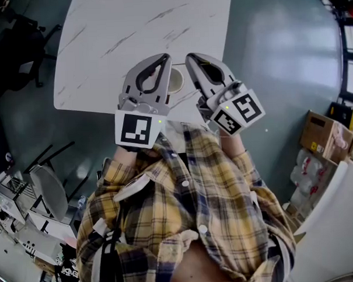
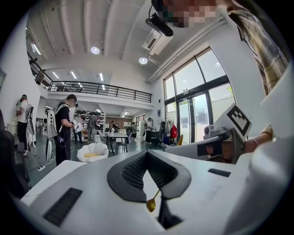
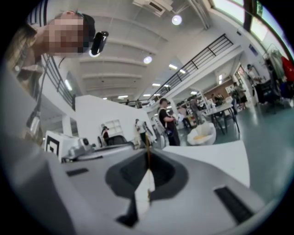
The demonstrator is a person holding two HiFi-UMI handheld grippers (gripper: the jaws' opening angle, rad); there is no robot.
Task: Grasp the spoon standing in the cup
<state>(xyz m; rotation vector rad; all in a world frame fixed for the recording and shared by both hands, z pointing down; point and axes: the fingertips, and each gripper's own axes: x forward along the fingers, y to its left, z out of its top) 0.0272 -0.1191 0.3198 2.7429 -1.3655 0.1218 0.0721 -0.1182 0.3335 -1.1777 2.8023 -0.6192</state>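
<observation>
A pale cup (image 1: 175, 80) stands near the front edge of the white marble table (image 1: 136, 28). In the head view both grippers are raised side by side before the person's chest, with the cup showing between them. My left gripper (image 1: 163, 57) (image 2: 147, 154) is shut; through the slit below its tips a golden spoon (image 2: 151, 204) shows against white, bowl low and handle leaning up to the right. My right gripper (image 1: 191, 57) (image 3: 148, 156) is shut too. A thin golden handle (image 3: 148, 143) stands upright in line with its seam and rises just past the tips. Neither gripper holds anything.
Cardboard boxes (image 1: 322, 134) stand on the floor at right, chairs (image 1: 50, 190) at lower left. In the hall beyond the table are people (image 2: 64, 128) (image 3: 167, 121), a white round seat (image 2: 93, 152) and more tables.
</observation>
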